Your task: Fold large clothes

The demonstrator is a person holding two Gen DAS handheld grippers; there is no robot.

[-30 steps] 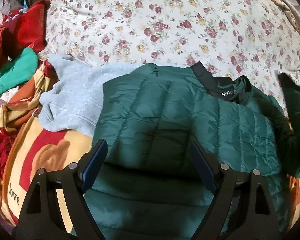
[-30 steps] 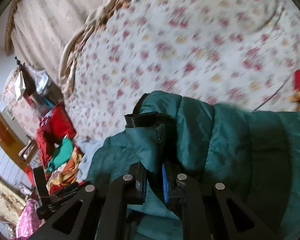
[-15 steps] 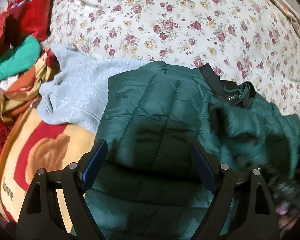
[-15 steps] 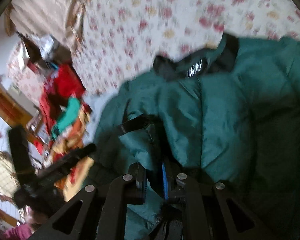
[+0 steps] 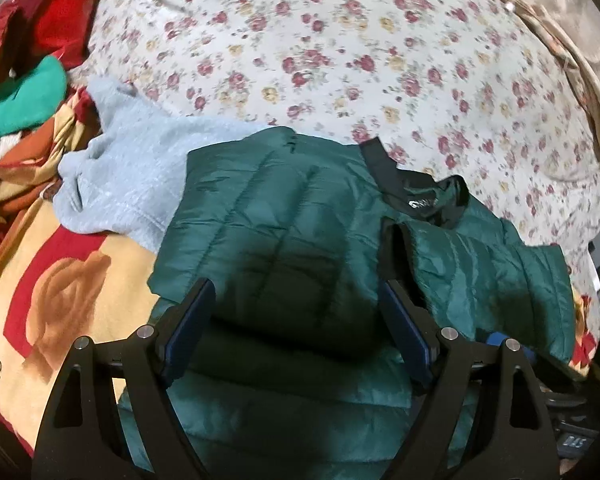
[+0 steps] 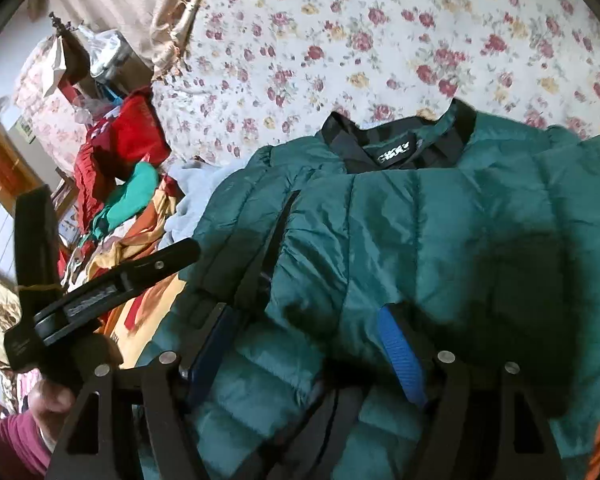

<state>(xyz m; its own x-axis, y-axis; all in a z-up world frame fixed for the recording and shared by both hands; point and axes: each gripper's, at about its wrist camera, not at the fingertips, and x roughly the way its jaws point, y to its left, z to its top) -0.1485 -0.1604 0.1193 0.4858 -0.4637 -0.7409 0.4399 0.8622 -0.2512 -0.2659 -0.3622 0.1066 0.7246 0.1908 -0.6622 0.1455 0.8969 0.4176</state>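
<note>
A dark green quilted jacket [image 5: 276, 232] lies on the bed, black collar [image 5: 416, 196] toward the far side. Its right sleeve [image 5: 488, 268] is folded over the body. In the right wrist view the jacket [image 6: 440, 232] fills the centre, with the collar [image 6: 396, 144] at the top. My left gripper [image 5: 296, 316] is open and empty, hovering over the jacket's lower body. My right gripper [image 6: 304, 344] is open, its fingers straddling the folded sleeve's fabric just above the jacket. The left gripper's side [image 6: 100, 292] shows at the left of that view.
A floral bedsheet [image 5: 340, 60] covers the bed beyond the jacket. A light grey sweater [image 5: 128, 176] lies under the jacket's left edge. A pile of red, green and orange clothes [image 5: 24, 92] sits at the left. A red and cream blanket [image 5: 60, 292] lies near left.
My right gripper carried the sleeve across the jacket's body, then opened and let it go. The sleeve now lies folded over the body. The left gripper stayed open over the jacket.
</note>
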